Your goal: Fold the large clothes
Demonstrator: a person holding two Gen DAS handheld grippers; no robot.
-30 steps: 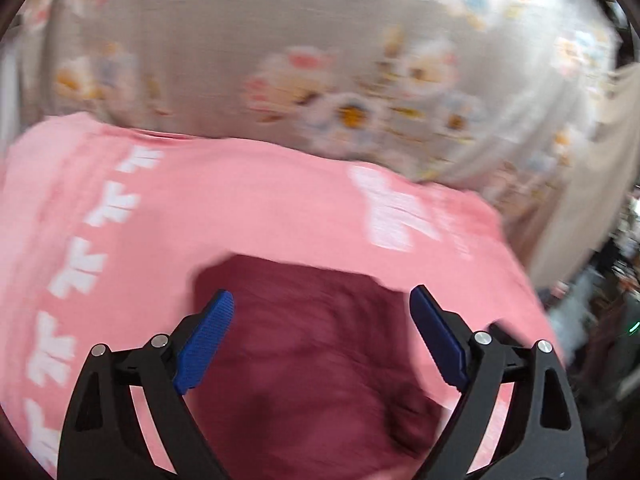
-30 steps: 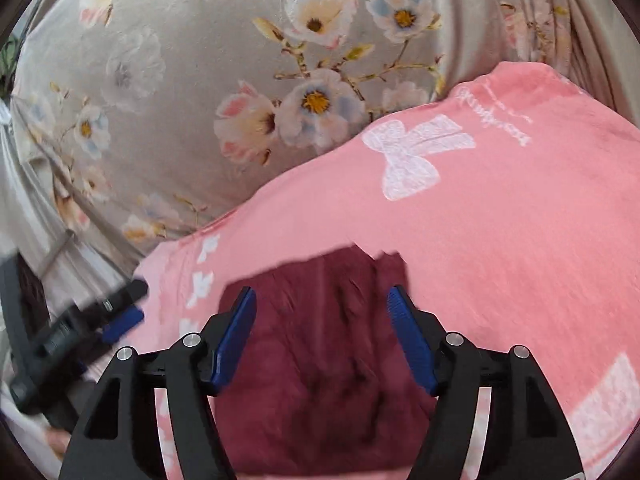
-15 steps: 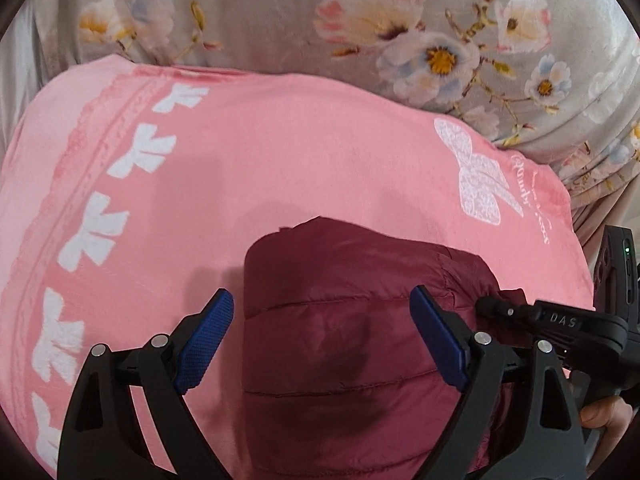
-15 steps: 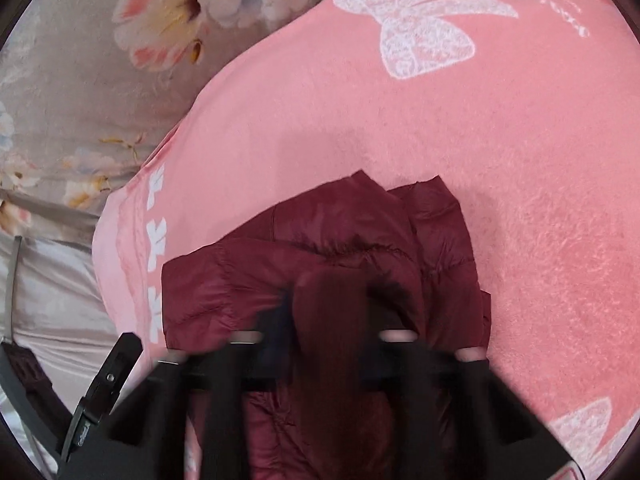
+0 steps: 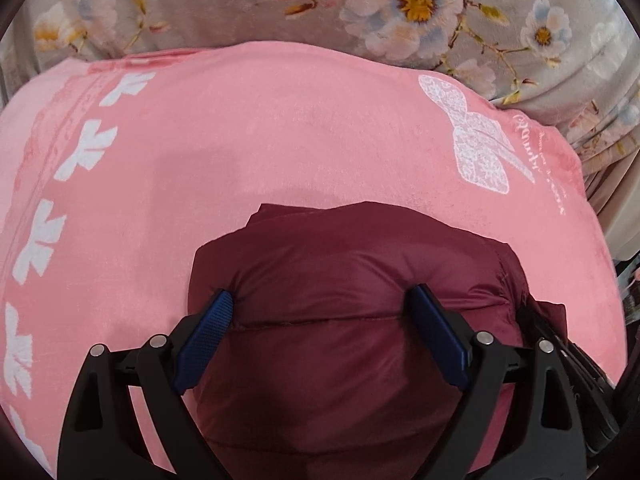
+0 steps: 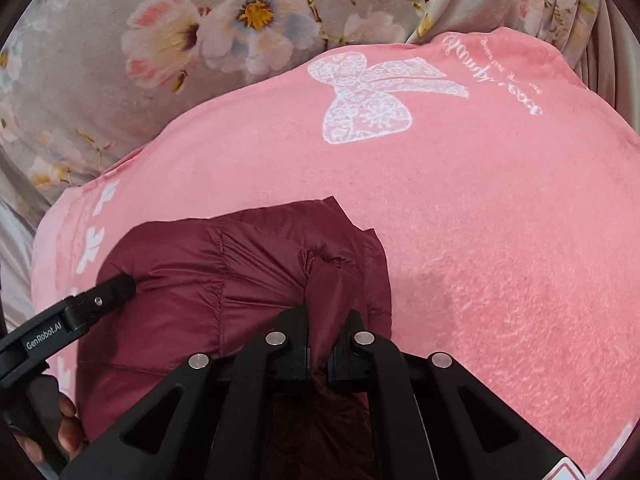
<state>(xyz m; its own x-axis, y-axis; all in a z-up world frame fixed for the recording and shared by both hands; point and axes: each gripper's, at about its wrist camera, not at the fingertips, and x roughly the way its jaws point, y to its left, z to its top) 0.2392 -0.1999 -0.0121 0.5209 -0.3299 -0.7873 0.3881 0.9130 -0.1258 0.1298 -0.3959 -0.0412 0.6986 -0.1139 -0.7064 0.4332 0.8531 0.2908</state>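
surface: pink blanket (image 5: 280, 140), white bows | behind: grey floral sheet (image 6: 100, 80)

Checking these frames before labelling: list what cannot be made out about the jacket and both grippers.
- Maroon jacket: near part cut off by the bottom edge in both wrist views; folded shape unknown.
- Right gripper: pads hidden by the pinched fold of jacket.
- Left gripper: open, fingertips against the fabric; how firmly they press is unclear.
- Script on the pink blanket: too small and distorted to read.
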